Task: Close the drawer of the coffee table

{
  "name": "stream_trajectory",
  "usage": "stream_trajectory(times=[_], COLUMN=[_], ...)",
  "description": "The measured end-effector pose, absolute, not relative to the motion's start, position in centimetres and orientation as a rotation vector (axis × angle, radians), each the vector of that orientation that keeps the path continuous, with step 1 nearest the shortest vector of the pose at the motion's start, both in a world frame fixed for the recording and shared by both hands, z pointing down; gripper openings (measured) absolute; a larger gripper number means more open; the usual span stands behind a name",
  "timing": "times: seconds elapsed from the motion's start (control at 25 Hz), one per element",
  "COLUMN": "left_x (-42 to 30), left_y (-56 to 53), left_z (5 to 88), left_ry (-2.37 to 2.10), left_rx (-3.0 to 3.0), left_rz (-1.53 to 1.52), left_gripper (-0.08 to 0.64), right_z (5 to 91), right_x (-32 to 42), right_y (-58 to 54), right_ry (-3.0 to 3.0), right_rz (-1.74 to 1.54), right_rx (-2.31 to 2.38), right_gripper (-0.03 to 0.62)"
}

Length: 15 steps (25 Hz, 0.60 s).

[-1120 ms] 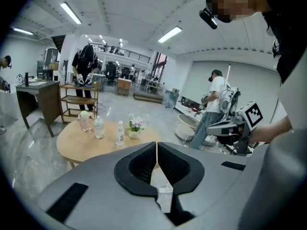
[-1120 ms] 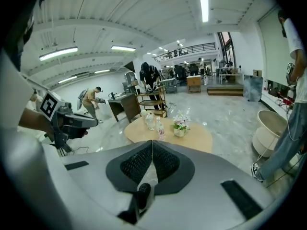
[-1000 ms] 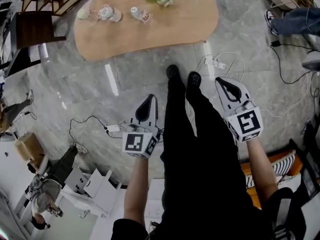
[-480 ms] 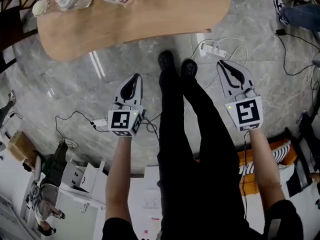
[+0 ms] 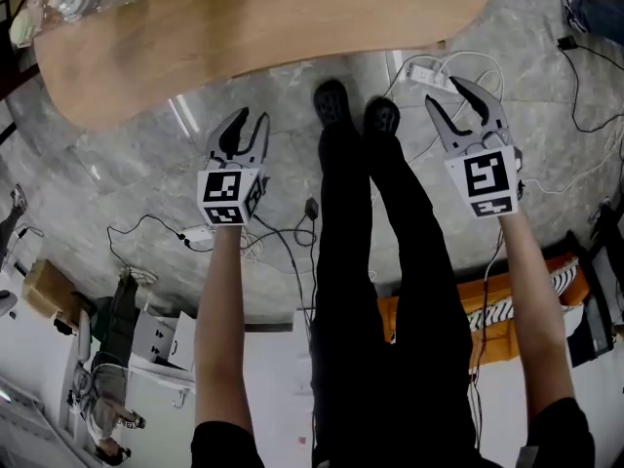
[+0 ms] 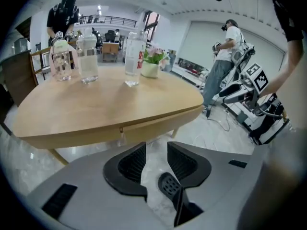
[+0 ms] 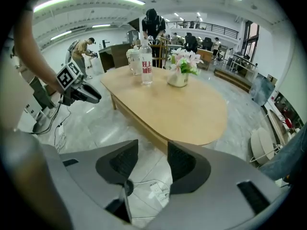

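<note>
Pale wood fills the top of the head view: the coffee table (image 5: 244, 37) stands on the grey marble floor (image 5: 117, 183) just ahead of my feet. Its drawer (image 6: 160, 121) shows as a front panel in the table's near edge, beyond my left claw (image 6: 156, 147). How far the drawer stands out I cannot tell. My left claw's jaws have just been opening and stand a little apart, with only floor between them. My right claw (image 7: 152, 145) has just been opening too; it gapes wider, empty, above a white power strip (image 7: 156, 190). Neither claw touches the table.
</note>
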<state>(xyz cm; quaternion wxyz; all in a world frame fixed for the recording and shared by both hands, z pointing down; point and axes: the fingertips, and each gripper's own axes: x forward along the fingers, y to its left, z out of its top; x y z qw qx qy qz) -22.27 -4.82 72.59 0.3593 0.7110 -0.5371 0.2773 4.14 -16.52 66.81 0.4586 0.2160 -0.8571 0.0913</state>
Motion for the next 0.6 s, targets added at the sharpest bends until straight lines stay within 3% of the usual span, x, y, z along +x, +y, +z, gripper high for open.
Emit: stream_trajectory(times=[0.12, 0.28, 0.6], left_x=[-24.1, -25.2, -26.8], left_y=[-5.5, -6.0, -8.6], left_z=[75.9, 79.5, 84.6], left_ry=[-1.373, -1.337, -1.345], left_rx=[1.821, 1.814, 1.792], left_rz=[0.747, 0.796, 0.842], left_gripper=[0.177, 0.286, 0.353], right_z=[69.6, 73.1, 77.1], right_x=[4.0, 4.9, 5.9], right_y=[-17.2, -17.6, -20.8], right_ry=[-2.06, -1.986, -1.909], right_rz=[0.181, 0.142, 0.068], right_rx=[0.517, 0.495, 0.548], right_gripper=[0.178, 0.202, 0.215])
